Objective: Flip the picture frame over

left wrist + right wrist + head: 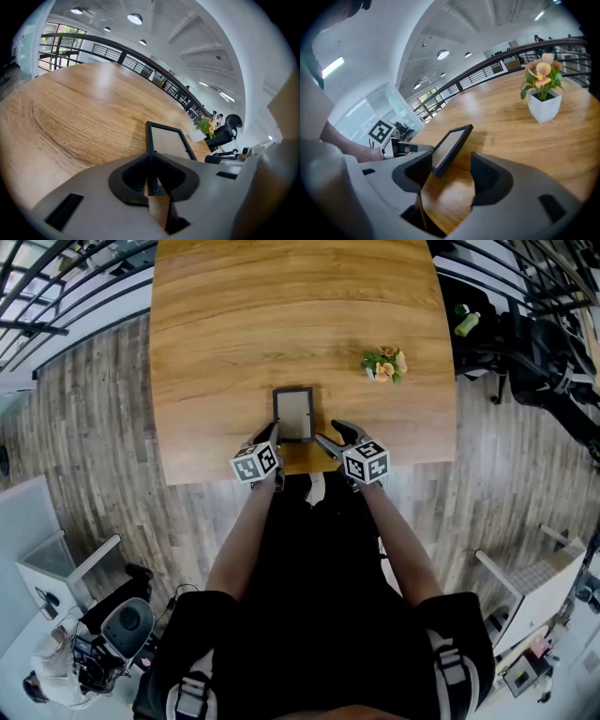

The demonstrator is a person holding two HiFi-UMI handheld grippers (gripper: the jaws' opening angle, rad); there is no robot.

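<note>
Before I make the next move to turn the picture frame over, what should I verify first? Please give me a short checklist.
1. Left gripper holds the picture frame: ok, its jaws are closed on the near edge.
2. Right gripper is ready to help: ok, its jaws are open with a frame corner between them, not pressed.
3. Frame has started to lift off the table: ok, it looks tilted in the right gripper view.
4. Room to turn it: ok, the flower pot stands well apart.
5. Grip is firm enough for the flip: cannot tell.
</note>
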